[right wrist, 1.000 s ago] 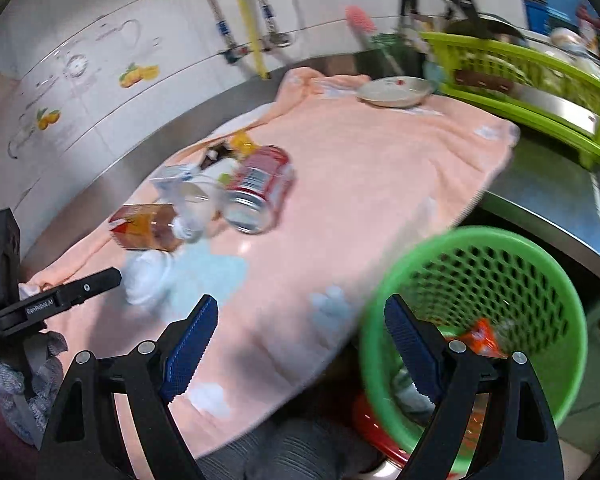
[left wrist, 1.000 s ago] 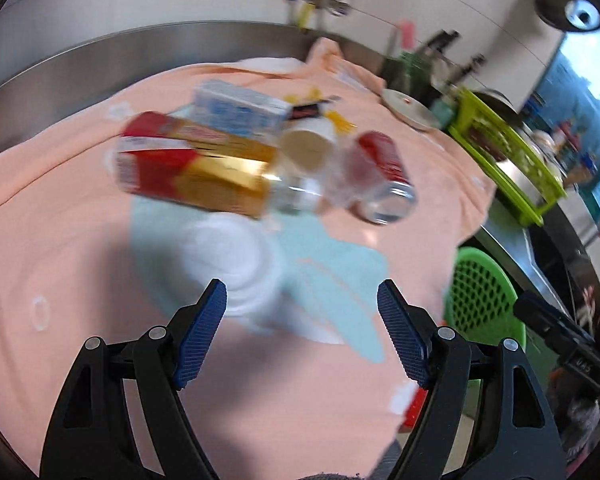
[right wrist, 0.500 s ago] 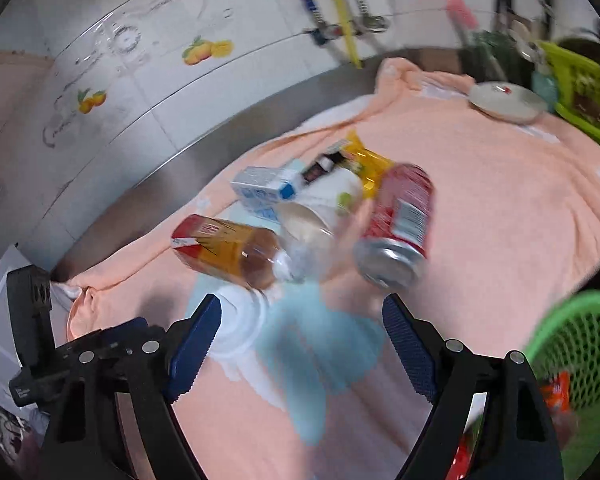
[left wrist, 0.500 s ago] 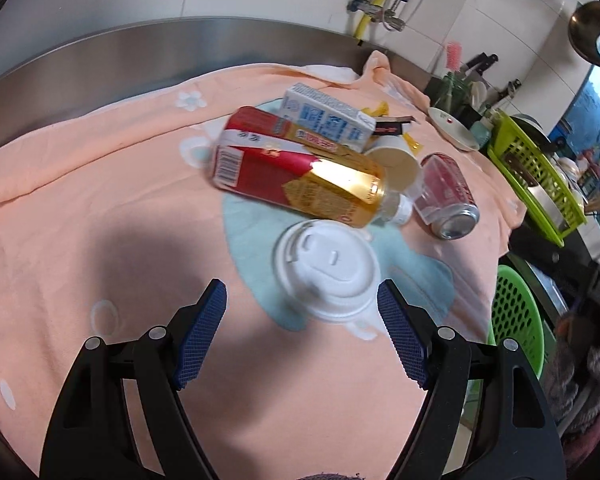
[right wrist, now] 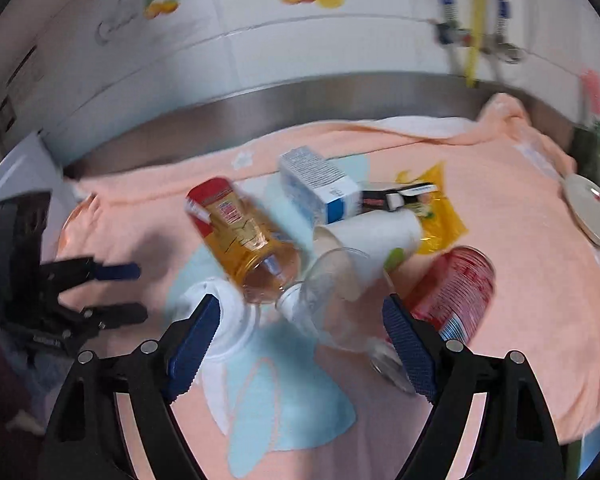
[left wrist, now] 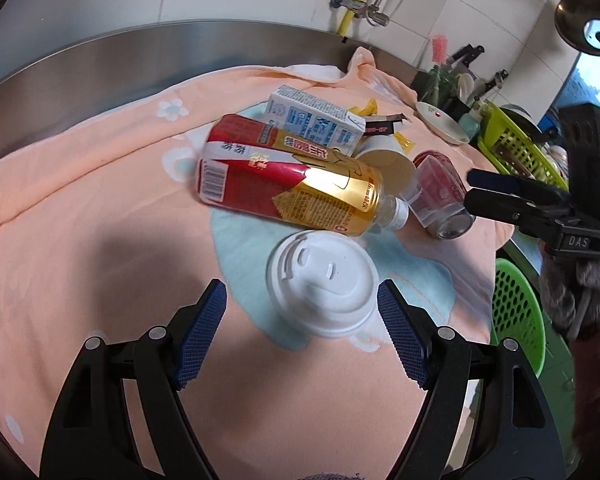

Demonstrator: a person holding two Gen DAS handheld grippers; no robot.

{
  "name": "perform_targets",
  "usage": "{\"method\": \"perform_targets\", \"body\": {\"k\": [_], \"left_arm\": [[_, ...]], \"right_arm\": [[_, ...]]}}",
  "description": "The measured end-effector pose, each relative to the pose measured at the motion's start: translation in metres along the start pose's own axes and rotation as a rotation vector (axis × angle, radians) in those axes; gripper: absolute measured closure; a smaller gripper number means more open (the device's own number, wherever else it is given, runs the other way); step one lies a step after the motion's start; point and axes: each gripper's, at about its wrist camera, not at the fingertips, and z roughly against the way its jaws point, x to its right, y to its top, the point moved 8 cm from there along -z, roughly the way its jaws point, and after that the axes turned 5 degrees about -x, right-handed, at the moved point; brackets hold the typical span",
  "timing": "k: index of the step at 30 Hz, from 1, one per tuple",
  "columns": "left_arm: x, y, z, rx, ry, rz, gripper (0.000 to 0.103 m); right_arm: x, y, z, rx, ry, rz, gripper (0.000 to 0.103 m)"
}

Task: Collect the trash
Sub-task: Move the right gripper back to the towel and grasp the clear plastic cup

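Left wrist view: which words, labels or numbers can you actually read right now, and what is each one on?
"DAS": on the black body of the right gripper, seen at the right edge.
Tea bottle: a barcode and large Chinese characters on the red and gold label; too distorted to quote.
Milk carton: fine blue print, too small to read.
Red can: lettering blurred behind a clear cup.
White lid: no text.

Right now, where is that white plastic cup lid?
In the left wrist view the white lid lies flat on the peach cloth, just ahead of the open left gripper and beside the tea bottle.
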Motion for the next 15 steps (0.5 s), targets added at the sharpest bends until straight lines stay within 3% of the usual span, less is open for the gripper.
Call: {"method": "perform_targets", "body": {"k": [8,15], "left_arm": [[0.006,0.000,-0.013,-0.029,0.002,-0.052,0.026],[0.009,0.000,-0.017,-0.039,-0.005,-0.079,0.026]], "right_arm": [[0.010,0.006,-0.024,-0.090,0.006,0.134,0.022],[0.023,0.007,-0.046,-0.152,0.048,0.168,0.022]]}}
